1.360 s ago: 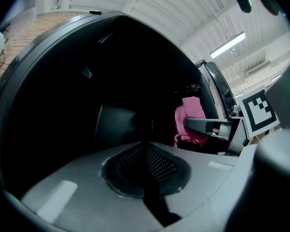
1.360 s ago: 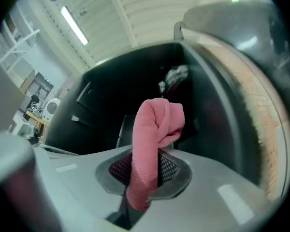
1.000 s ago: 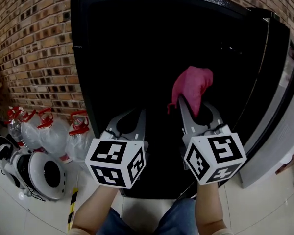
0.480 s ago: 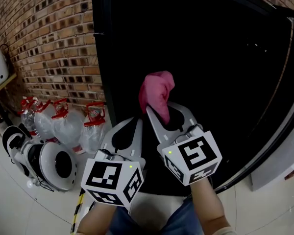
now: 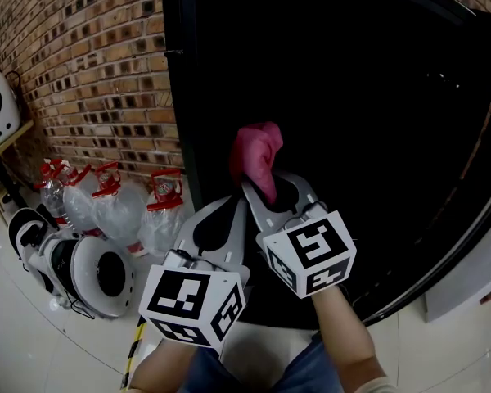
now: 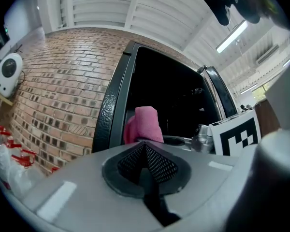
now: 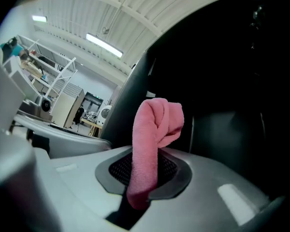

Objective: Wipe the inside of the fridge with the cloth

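Cloth (image 5: 256,150), pink and bunched into a loose knob, stood up out of the right tongs (image 7: 144,175). They were pinched tight on its lower end, so most of the fabric was free above the tips. To my eye that grip made sense: the soft wad led, and it would meet the fridge (image 5: 180,121) wall before any hard part did. The cloth hung just at the mouth of the open, black cabinet, near its left edge. I could not tell whether it touched anything, and the inside was too dark to make out shelves.

The left tongs (image 6: 146,153) were closed with nothing between them. They sat just beside the right pair, a little lower and nearer the person, apparently idle.

Both forearms reached forward from the bottom of the head view, close together, with the marker cubes nearest the body. The right wrist angled up and slightly inward, aiming the cloth into the opening. Wiping looked about to begin rather than well along.

Off to the left were a brick wall (image 5: 90,72) and some red-capped bottles (image 5: 114,207) on the floor (image 5: 33,350).
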`<state>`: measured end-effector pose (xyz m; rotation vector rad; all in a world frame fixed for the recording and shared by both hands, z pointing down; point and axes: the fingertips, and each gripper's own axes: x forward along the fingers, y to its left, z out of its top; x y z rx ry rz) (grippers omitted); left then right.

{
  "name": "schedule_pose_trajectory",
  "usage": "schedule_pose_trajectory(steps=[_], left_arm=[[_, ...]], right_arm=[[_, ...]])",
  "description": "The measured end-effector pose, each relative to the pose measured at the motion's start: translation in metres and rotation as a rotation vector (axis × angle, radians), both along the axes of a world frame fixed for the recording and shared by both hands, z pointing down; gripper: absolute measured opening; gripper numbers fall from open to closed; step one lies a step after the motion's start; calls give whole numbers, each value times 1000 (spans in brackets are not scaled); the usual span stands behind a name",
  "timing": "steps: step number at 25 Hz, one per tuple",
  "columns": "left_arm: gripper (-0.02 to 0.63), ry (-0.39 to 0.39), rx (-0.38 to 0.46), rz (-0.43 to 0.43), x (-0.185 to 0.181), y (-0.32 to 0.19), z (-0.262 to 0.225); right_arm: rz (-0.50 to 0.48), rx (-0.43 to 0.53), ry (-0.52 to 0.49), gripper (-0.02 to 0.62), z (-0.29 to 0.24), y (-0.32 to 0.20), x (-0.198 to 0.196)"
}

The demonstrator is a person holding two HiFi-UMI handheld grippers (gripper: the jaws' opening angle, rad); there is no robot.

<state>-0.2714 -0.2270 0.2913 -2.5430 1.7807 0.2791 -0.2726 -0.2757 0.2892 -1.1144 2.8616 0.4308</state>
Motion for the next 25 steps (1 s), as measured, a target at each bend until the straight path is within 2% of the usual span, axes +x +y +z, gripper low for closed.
schedule_pose_trajectory(steps=[10,20,25], left_arm=[[12,-18,7,32,8,-7,1],[12,-78,5,64,29,-13,5],[12,-97,-9,93,40,-21,16]], right_arm=[[119,-18,-20,57,-12,-90,11],[238,-21,39,57,-1,-170,10],[260,-54,-10,57,6,-191,19]])
